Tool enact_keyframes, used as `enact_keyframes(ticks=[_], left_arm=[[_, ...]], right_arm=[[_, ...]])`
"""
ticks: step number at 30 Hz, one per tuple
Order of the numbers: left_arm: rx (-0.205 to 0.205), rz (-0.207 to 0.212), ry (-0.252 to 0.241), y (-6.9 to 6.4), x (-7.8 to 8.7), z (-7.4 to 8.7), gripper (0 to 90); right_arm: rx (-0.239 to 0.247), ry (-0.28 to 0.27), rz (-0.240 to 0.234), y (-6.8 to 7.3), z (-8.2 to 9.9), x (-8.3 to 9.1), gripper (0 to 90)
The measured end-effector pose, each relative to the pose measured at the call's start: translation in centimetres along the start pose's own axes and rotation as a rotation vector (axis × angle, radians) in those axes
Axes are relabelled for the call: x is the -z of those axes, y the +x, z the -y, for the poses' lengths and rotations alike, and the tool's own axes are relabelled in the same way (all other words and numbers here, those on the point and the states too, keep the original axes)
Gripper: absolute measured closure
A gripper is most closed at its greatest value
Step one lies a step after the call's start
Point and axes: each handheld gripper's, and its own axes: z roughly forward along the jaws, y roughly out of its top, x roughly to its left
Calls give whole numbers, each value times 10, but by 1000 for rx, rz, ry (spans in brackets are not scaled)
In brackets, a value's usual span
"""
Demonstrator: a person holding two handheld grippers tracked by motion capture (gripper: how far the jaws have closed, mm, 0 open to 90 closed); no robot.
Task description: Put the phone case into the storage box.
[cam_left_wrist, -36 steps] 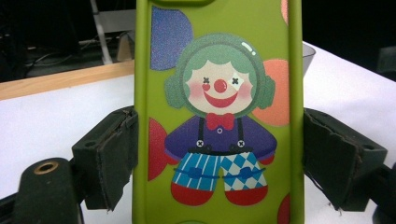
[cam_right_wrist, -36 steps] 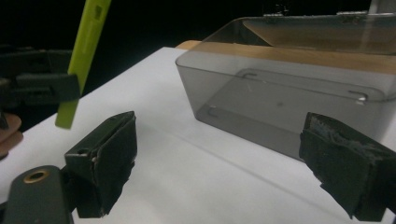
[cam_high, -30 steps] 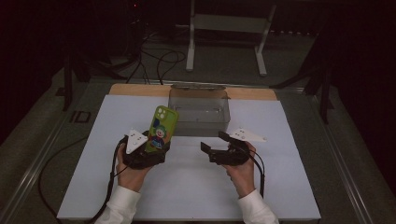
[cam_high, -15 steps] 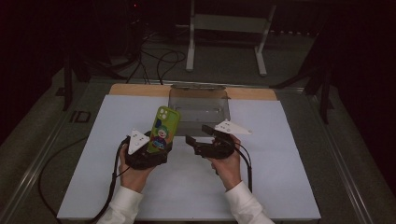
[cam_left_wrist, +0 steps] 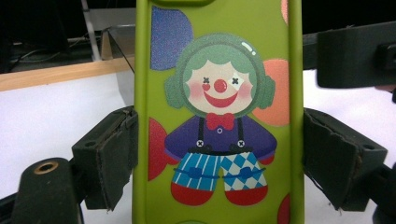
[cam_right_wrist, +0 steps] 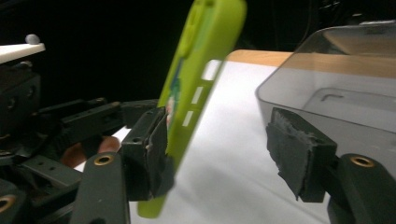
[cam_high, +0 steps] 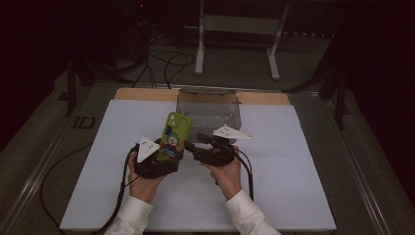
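Left gripper view, fingers (cam_left_wrist: 112, 158) clamp green phone case (cam_left_wrist: 219, 112), right gripper (cam_right_wrist: 224, 158) spread beside it

Room: dark, dim beyond the table.
Floor (cam_high: 235, 68): grey, loose cables (cam_high: 166, 61).
Furniture: white metal stand (cam_high: 237, 24) behind.

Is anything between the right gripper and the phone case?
Nothing visible. The phone case, clamped by the left gripper, already sits between the right gripper's open jaws. One pad is at its back face; the other pad stands clear on the bin side.
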Motion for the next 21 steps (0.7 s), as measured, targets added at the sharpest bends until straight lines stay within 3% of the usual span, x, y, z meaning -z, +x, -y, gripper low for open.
enact_keyframes(ticks=[8, 21], left_arm=[[19, 13, -16, -2, -1, 1, 166], [40, 31, -29, -7, -3, 5, 166]], right_arm=[[-17, 40, -12, 9, 2, -16, 466], [-100, 53, -84, 6, 1, -24, 729]])
